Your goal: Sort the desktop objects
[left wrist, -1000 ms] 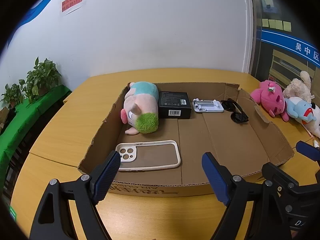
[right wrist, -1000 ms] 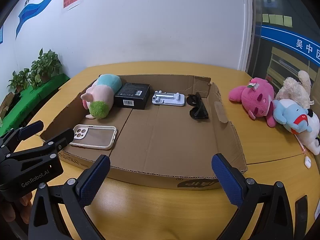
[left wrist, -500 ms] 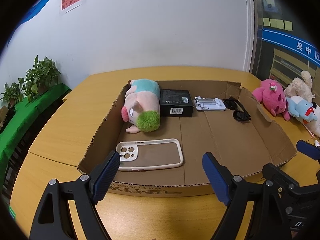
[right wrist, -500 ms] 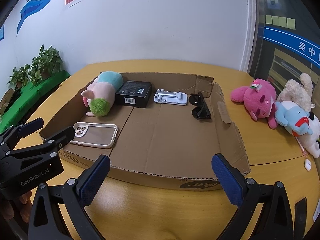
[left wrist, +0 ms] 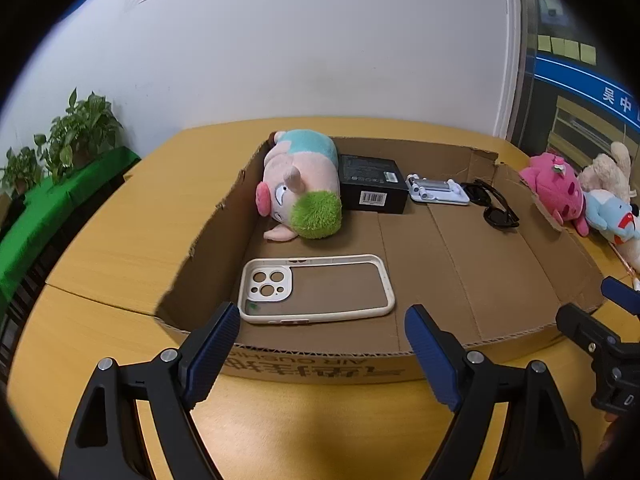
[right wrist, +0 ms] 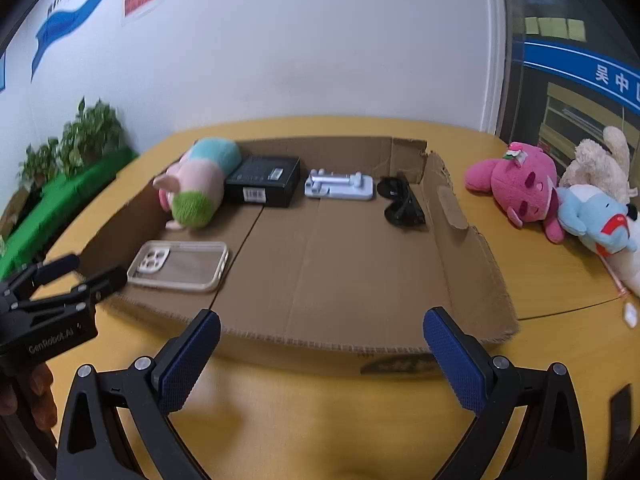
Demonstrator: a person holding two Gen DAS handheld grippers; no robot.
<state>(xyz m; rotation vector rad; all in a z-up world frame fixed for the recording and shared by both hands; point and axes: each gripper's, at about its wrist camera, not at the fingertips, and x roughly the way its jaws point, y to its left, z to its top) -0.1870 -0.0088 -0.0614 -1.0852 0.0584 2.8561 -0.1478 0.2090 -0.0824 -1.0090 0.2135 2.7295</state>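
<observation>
A shallow cardboard tray (left wrist: 460,264) (right wrist: 472,264) lies on the wooden table. In it are a pink pig plush (left wrist: 300,192) (right wrist: 196,188), a black box (left wrist: 372,188) (right wrist: 264,180), a white phone stand (left wrist: 436,192) (right wrist: 340,186), black sunglasses (left wrist: 496,208) (right wrist: 400,204) and a white phone case (left wrist: 316,288) (right wrist: 180,266). My left gripper (left wrist: 320,352) is open and empty at the tray's front wall, before the phone case. My right gripper (right wrist: 320,360) is open and empty at the front wall's right half.
A pink plush (right wrist: 516,188) (left wrist: 556,188), a blue plush (right wrist: 596,220) (left wrist: 612,216) and a cream plush (right wrist: 600,164) lie on the table right of the tray. Potted plants on green cloth (left wrist: 60,148) stand at the left. A white wall is behind.
Both grippers have moved forward toward the tray's front wall, so the tray and its contents look larger. Both stay open. The objects have not moved.
</observation>
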